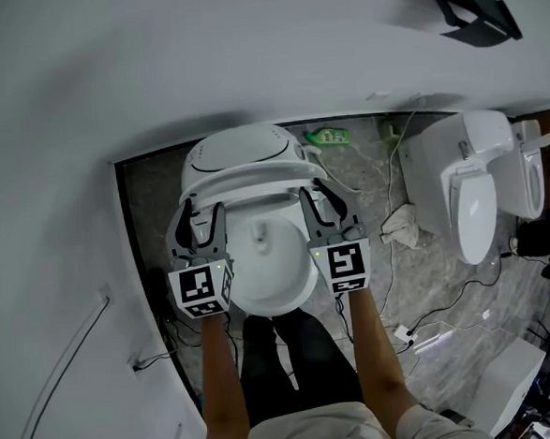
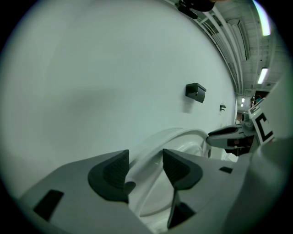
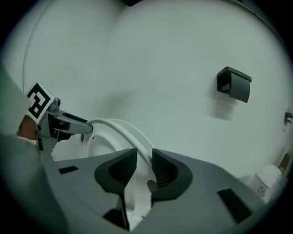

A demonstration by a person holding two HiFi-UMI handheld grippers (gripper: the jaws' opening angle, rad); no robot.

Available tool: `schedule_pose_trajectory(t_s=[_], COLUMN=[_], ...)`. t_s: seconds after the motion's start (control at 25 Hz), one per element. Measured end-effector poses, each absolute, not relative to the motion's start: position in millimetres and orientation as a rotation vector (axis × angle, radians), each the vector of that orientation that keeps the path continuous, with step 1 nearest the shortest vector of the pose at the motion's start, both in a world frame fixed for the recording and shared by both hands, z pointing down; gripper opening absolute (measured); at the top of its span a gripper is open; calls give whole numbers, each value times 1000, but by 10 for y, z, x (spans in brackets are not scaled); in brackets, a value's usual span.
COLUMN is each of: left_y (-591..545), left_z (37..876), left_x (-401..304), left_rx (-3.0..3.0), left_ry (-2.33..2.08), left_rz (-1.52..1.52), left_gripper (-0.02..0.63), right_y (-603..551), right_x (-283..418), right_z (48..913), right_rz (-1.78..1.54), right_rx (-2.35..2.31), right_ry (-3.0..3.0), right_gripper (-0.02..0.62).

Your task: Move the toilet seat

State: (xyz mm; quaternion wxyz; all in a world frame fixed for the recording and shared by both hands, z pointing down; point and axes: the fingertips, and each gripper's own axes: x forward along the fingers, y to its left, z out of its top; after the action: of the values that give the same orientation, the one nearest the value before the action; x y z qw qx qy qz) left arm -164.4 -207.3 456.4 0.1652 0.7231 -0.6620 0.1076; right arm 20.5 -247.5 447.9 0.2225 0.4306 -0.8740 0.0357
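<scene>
In the head view, a toilet is seen against a white wall, its lid up at the back and its seat raised part-way above the bowl. The seat is flanked by the left gripper at its left edge and the right gripper at its right edge, each reached forward on a bare forearm. A second toilet is seen well apart at the right, with a crumpled cloth on the marble floor between the two and a green bottle lying by the wall. A black holder is mounted high on the wall. In the left gripper view, the left gripper is shown with its jaws moderately apart and the seat's rim run between them; the gap is filled from pad to pad, so the rim appears to be clamped. The right gripper is seen at the far side of the seat, and the holder on the wall above. In the right gripper view, the right gripper is shown with its jaws drawn narrow and closed on the seat's thin edge, which is held tilted up from the bowl. The left gripper is seen across the seat, and the holder at the upper right.
</scene>
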Motion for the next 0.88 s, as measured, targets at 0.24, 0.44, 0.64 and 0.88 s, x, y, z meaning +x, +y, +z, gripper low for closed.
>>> schedule_pose_trajectory(t_s=[0.24, 0.44, 0.64, 0.88], left_y=[-2167, -2239, -2279, -2242], left_z=[4583, 4601, 4616, 4579], left_x=[-1672, -1695, -1707, -1714], left_rx=[2052, 2050, 2045, 2036], left_ry=[-1893, -1900, -1906, -1921], left_rz=[307, 307, 309, 303], left_gripper=[250, 251, 252, 252], right_y=[-2569, -2639, -2672, -2584], right_x=[178, 154, 146, 148], right_z=[4494, 4510, 4521, 4505], right_rz=[98, 87, 78, 66], right_rx=[1198, 1193, 1195, 1202], right_ry=[-2412, -2408, -2401, -2387], right_gripper=[120, 120, 125, 156])
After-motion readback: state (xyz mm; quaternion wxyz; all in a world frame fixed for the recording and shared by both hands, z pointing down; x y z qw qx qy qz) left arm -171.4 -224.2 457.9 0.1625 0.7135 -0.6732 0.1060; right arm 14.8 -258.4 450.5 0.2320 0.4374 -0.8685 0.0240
